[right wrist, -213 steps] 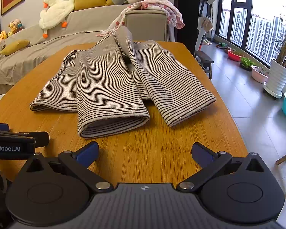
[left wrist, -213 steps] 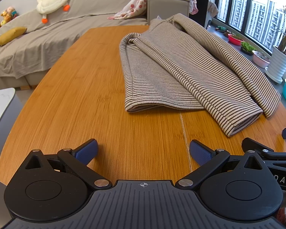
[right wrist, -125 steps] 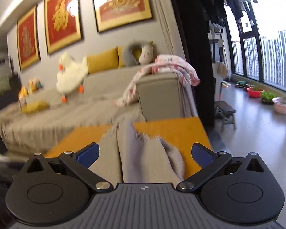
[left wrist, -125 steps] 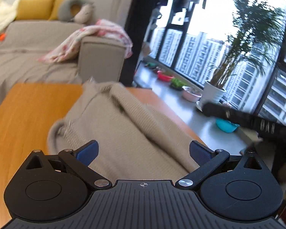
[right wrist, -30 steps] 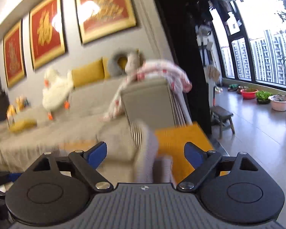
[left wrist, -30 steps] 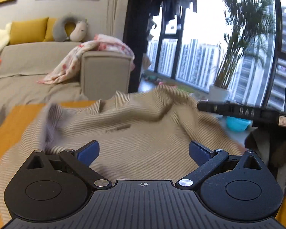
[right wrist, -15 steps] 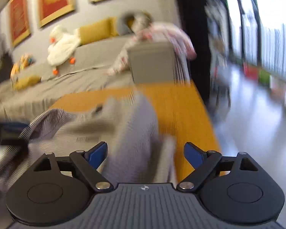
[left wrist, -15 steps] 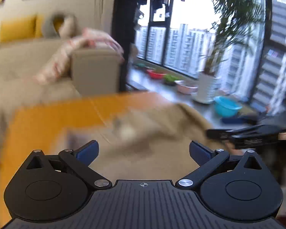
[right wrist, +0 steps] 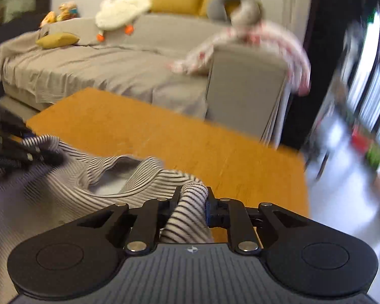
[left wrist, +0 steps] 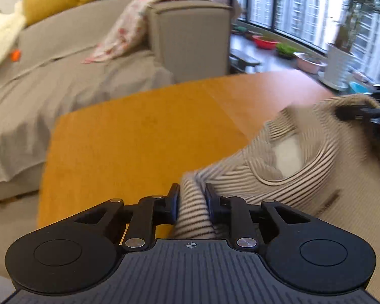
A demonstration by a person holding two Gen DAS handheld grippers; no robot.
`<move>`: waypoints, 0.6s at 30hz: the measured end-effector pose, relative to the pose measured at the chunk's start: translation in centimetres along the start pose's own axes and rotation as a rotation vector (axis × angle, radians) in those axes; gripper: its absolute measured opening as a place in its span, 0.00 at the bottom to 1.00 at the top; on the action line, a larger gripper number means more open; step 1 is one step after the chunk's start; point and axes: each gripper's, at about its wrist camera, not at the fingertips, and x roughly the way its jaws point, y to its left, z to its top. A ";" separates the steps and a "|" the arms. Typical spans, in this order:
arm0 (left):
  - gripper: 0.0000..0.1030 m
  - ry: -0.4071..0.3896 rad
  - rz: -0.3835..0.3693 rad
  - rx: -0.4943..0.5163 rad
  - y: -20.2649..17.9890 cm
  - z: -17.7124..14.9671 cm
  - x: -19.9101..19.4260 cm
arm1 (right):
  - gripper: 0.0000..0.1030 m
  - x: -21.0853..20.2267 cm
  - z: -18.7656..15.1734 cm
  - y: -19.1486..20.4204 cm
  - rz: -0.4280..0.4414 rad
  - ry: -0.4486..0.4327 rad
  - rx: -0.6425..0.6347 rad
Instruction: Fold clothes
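A beige striped knit sweater (left wrist: 304, 177) lies over the near part of the wooden table (left wrist: 139, 131), its neck opening facing up. My left gripper (left wrist: 192, 197) is shut on a bunched fold of the sweater at one shoulder. My right gripper (right wrist: 191, 200) is shut on the striped sweater (right wrist: 63, 182) at the other shoulder. In the left wrist view the right gripper (left wrist: 362, 116) shows at the right edge, clamped on the cloth. In the right wrist view the left gripper (right wrist: 15, 147) shows at the left edge. Both views are blurred by motion.
A grey sofa (left wrist: 63, 76) with a pink patterned blanket (left wrist: 144, 22), yellow cushions and a plush duck (right wrist: 121, 7) stands beyond the table's far edge. Windows, a white plant pot (left wrist: 338, 63) and coloured bowls on the floor lie to the right.
Both grippers have closed on the sweater's shoulders; half a second ago their jaws stood wide open. The views have tipped down toward the table, and the sweater is spread between the grippers.
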 end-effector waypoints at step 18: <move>0.96 -0.146 -0.148 -0.257 -0.3 -1.6 -8.3 | 0.53 -16.4 -6.0 -0.3 0.354 0.049 -0.039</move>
